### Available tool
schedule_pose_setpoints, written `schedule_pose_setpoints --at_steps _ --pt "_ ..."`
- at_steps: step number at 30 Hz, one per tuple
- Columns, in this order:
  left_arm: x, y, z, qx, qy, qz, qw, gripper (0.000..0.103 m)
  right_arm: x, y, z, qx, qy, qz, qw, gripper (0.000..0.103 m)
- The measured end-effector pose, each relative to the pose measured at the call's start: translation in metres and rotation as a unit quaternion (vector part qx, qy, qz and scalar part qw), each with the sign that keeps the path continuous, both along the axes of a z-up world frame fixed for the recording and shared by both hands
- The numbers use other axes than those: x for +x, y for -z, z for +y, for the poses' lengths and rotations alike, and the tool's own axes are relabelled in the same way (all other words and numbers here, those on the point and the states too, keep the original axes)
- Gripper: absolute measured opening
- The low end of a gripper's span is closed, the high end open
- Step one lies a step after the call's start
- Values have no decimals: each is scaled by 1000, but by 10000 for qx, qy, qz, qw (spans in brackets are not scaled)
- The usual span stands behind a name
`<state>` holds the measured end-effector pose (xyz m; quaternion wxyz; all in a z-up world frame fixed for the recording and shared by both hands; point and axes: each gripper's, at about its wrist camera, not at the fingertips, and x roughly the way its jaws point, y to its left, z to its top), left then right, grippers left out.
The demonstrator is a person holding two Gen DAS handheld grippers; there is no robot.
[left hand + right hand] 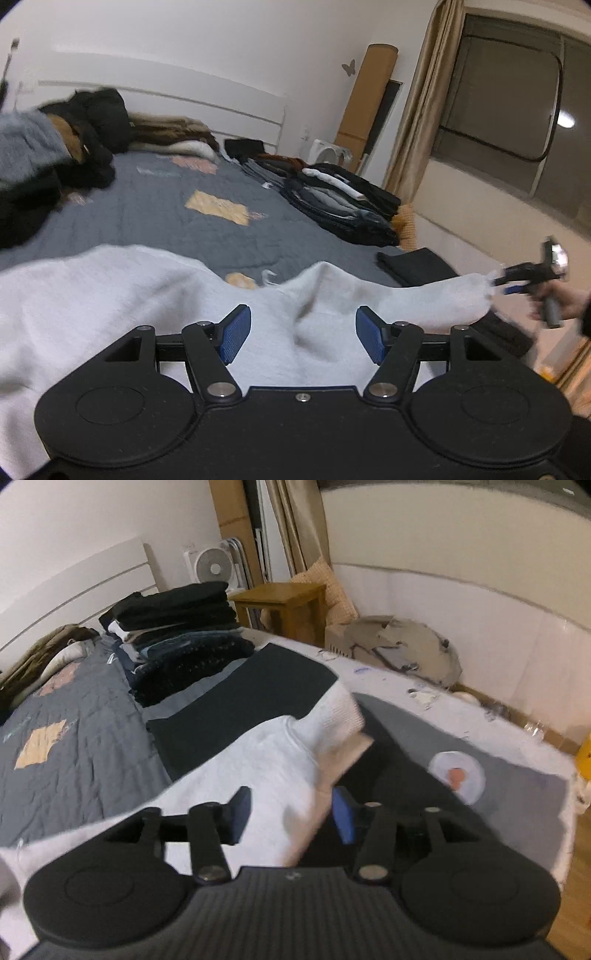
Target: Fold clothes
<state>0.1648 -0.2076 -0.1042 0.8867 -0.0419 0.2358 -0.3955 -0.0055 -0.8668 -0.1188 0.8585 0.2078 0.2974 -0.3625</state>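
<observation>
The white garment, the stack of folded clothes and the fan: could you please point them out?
white garment (110, 295), left wrist view, its flat body.
stack of folded clothes (184, 627), right wrist view, its side.
fan (213, 568), right wrist view, its grille.

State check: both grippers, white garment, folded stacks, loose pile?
left gripper: open, above the garment, gripping nothing
right gripper: open, sleeve edge between its jaws
white knit sweater: spread on the bed, unfolded
dark folded clothes stack: folded, piled
dark loose clothes pile: unfolded heap

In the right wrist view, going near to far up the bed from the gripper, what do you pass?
right gripper → white garment → flat black garment → stack of folded dark clothes → white fan
</observation>
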Motion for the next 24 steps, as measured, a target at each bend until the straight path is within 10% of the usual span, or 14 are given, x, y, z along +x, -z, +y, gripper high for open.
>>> schedule_pose_setpoints --at_steps 10,16,24 --pt "8 -25 58 178 -1208 -161 9924 63 -35 -41 162 -428 -2286 -858 9688 65" --pt "10 -35 75 151 -1472 -216 9888 63 19 -39 317 -426 -4291 -1290 8930 70" --pt "14 -38 88 29 -1551 -172 9878 64 94 9 474 -1544 -6182 -532 7688 70"
